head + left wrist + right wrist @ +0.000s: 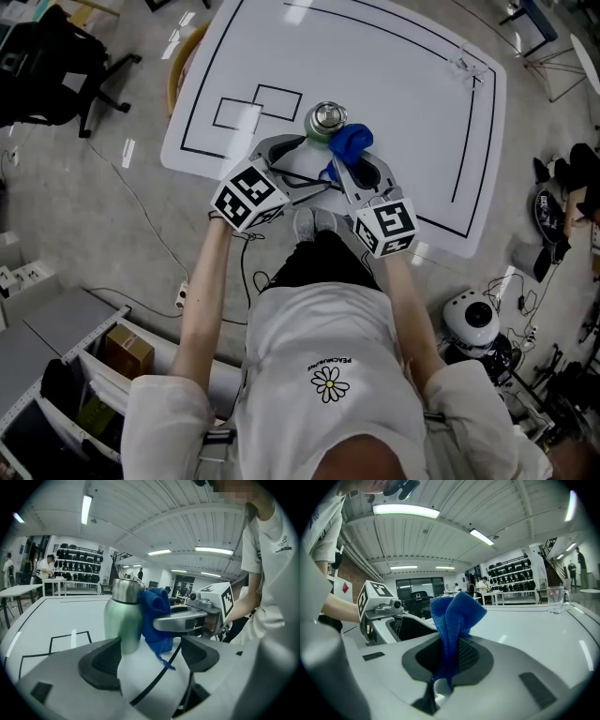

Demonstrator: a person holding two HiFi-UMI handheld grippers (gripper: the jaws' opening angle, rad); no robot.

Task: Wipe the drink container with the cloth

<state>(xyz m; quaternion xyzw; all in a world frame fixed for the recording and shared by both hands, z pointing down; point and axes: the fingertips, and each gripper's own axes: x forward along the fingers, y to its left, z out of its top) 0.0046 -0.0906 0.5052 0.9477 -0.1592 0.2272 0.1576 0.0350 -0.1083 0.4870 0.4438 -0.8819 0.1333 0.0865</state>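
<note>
Drink container [327,122]: upright on my worktop [394,84], near its front edge, just ahead of my left gripper [302,161].
Left gripper: its fingers [101,663] stand apart, the container nearer the left one.
Cloth [350,142]: pinched between my right gripper's [345,167] fingers, touching the container's right side.
Glass [469,70]: at the worktop's far right corner, well apart.

Upright silver-capped green bottle [123,616], blue cloth [457,616] bunched against its side, pinched in right tool [443,660]

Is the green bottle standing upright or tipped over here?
Upright: the green bottle stands on the white table, steel cap on top, blue cloth at its side.
</note>
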